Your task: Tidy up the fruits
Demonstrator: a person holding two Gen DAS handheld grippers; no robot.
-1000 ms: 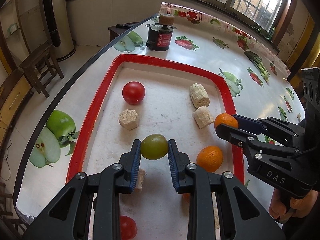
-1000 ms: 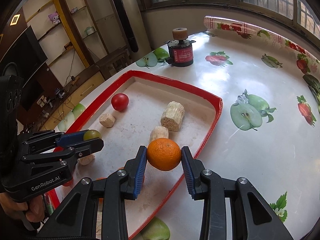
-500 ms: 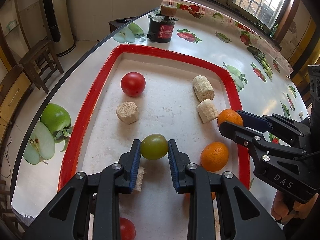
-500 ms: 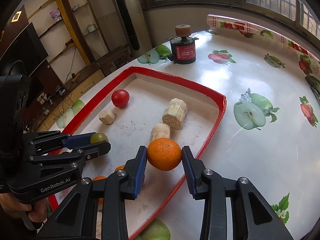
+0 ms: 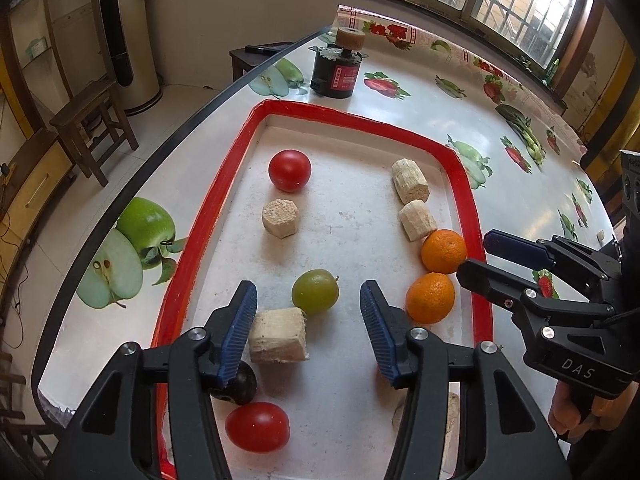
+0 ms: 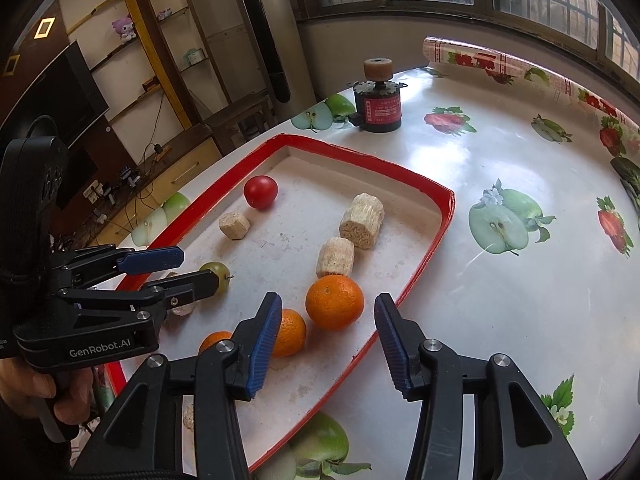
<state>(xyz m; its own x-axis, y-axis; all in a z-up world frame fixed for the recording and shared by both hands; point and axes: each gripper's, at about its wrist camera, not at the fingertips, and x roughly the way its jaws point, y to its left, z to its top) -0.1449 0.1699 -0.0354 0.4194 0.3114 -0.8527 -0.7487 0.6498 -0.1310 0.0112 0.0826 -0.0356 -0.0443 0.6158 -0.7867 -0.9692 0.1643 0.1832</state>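
Surroundings: red-rimmed tray (image 5: pixel 464 184) on a fruit-print tablecloth (image 6: pixel 520 312); a black motor (image 5: pixel 335 76) stood beyond it
Near the grape: a pale cut block (image 5: pixel 278 335) touched it
Green grape (image 5: pixel 315 292): round, on the tray floor between the left gripper (image 5: pixel 308 328) jaws, which were opening, pads clear
Orange (image 6: pixel 334 301): bright, near the tray's right rim, between the right gripper (image 6: pixel 326 344) jaws, opening, pads clear
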